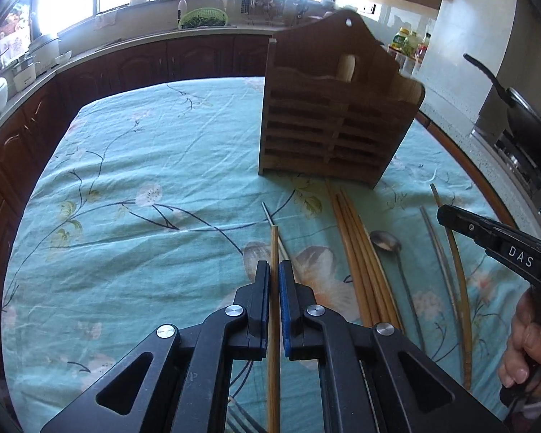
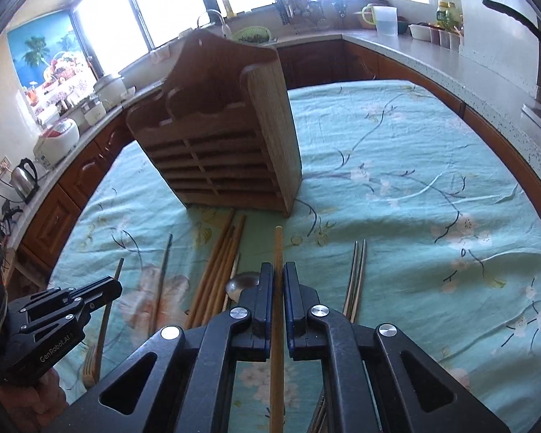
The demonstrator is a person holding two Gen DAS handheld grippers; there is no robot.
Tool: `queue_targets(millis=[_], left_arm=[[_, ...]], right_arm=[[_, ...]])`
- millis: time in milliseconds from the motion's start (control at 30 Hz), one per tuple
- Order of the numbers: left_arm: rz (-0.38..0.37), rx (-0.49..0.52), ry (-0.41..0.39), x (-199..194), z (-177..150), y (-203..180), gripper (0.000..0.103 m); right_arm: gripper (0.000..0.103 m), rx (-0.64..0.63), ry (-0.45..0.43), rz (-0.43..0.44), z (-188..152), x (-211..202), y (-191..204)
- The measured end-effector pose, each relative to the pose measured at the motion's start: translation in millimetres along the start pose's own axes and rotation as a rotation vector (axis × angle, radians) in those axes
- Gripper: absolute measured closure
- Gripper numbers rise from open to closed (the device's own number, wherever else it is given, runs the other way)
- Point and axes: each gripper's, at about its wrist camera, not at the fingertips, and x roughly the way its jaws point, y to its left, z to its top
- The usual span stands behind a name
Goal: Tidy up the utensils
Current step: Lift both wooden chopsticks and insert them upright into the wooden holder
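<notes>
Left wrist view: left tool (image 1: 275, 270) clamped on a wooden chopstick (image 1: 274, 249), tip sticking out past the pads. Right wrist view: right tool (image 2: 278, 272) clamped on another chopstick (image 2: 278, 245). Wooden rack (image 1: 335, 115) stands upright on the table (image 1: 126, 180). Chopstick bundle (image 1: 357, 252), spoon (image 1: 386, 241) lie on the cloth before the rack.
</notes>
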Motion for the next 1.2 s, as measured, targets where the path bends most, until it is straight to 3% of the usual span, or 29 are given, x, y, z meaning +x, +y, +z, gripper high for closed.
queue_targets(millis=[500, 833, 1200], left_arm=[[-0.038, -0.036, -0.246, -112, 21, 16, 0.099], [-0.047, -0.064, -0.345, -136, 38, 20, 0.099], [-0.063, -0.079, -0.493, -149, 78, 21, 0.099]], right_arm=[[0.098, -0.007, -0.254, 0.045, 57, -87, 19], [0.098, -0.019, -0.363, 0.062, 89, -114, 26], [0.098, 0.020, -0.499, 0.073, 131, -130, 26]])
